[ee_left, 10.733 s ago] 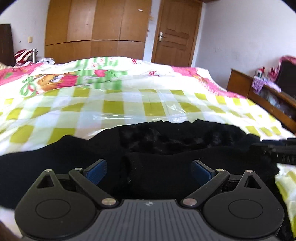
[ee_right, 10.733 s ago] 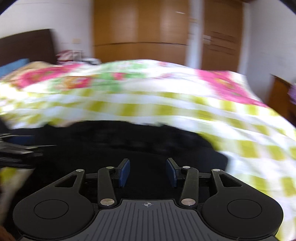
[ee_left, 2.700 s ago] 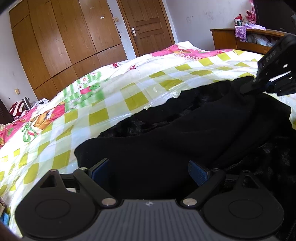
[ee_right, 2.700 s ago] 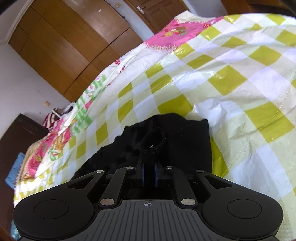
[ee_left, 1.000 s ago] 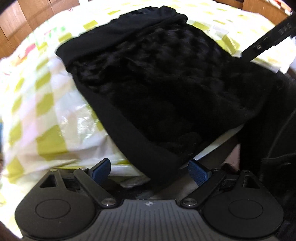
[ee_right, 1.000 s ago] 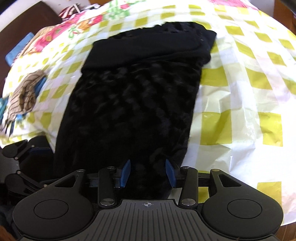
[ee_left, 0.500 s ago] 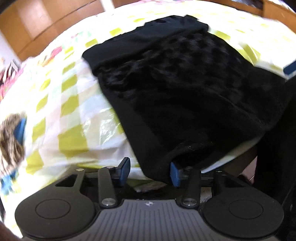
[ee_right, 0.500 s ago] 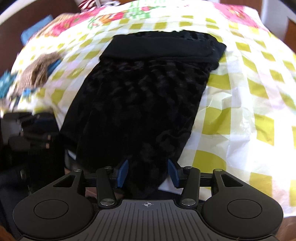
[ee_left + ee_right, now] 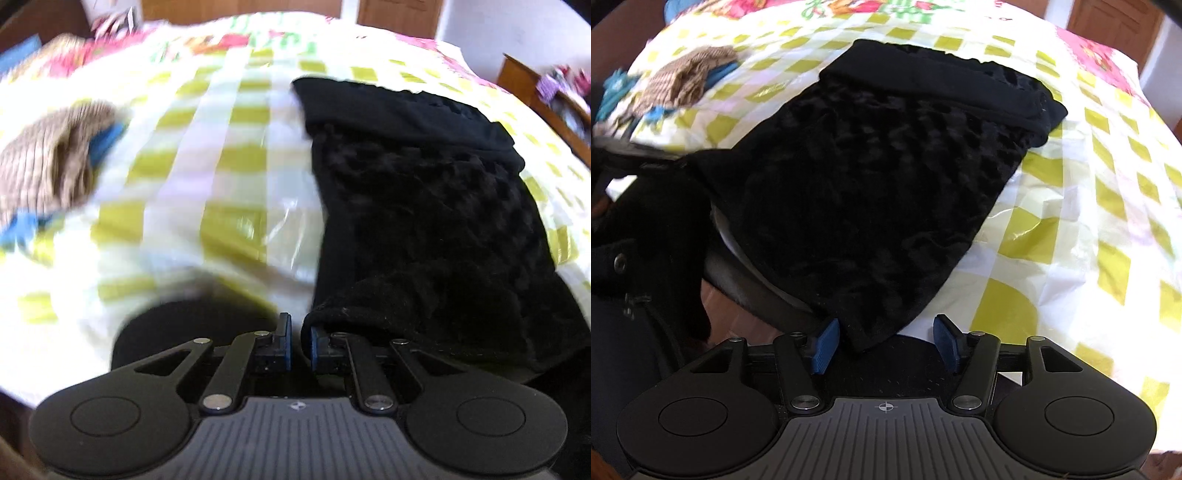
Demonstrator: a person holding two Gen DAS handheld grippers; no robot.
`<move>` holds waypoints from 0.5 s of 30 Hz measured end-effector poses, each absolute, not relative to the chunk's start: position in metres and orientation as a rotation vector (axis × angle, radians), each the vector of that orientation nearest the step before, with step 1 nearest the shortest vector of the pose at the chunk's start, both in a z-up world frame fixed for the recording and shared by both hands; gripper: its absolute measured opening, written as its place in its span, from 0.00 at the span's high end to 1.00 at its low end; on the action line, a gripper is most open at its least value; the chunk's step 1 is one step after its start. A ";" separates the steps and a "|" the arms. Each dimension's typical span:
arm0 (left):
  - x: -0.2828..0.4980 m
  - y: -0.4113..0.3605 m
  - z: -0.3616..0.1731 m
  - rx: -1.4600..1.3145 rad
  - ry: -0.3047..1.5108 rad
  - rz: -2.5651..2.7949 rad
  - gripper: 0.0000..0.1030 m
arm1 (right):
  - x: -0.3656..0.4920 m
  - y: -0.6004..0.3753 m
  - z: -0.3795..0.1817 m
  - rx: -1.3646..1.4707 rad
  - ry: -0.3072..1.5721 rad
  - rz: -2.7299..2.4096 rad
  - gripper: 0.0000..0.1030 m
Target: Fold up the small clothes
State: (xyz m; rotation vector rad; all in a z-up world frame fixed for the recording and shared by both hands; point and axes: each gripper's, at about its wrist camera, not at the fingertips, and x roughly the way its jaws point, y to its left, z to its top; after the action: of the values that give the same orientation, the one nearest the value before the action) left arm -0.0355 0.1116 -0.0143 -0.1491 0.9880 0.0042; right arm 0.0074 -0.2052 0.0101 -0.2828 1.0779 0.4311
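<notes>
A black textured garment (image 9: 886, 177) lies lengthwise on the checked bedspread, its smooth band at the far end and its near hem hanging over the bed edge. In the left wrist view the garment (image 9: 436, 206) fills the right half. My left gripper (image 9: 297, 347) is shut on the garment's near left corner, with a fold of black cloth between the blue pads. My right gripper (image 9: 884, 345) is open, its blue pads either side of the garment's near right corner, which hangs between them without touching.
A brown striped garment on something blue (image 9: 687, 79) lies at the left of the yellow-and-white checked bedspread (image 9: 1071, 229). It also shows in the left wrist view (image 9: 48, 170). A dark rounded object (image 9: 746, 266) sits under the bed edge at lower left.
My left gripper has closed on the near left corner and swung left. My right gripper has opened wider around the near right corner.
</notes>
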 end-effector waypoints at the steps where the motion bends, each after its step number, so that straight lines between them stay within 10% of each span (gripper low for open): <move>1: -0.037 0.113 -0.016 -0.163 0.996 0.006 0.73 | 0.008 -0.204 0.009 -0.270 1.077 0.436 0.45; 12: -0.030 0.125 -0.009 -0.268 0.917 -0.024 0.73 | 0.015 -0.174 -0.009 -0.305 1.144 0.398 0.44; 15: -0.033 0.136 -0.010 -0.332 0.891 -0.025 0.73 | 0.018 -0.164 -0.014 -0.357 1.127 0.315 0.57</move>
State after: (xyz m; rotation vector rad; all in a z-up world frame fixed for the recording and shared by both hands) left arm -0.0329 0.1362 -0.0096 -0.3317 0.8913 -0.0252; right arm 0.0182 -0.1643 -0.0141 -0.3572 1.1271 0.3148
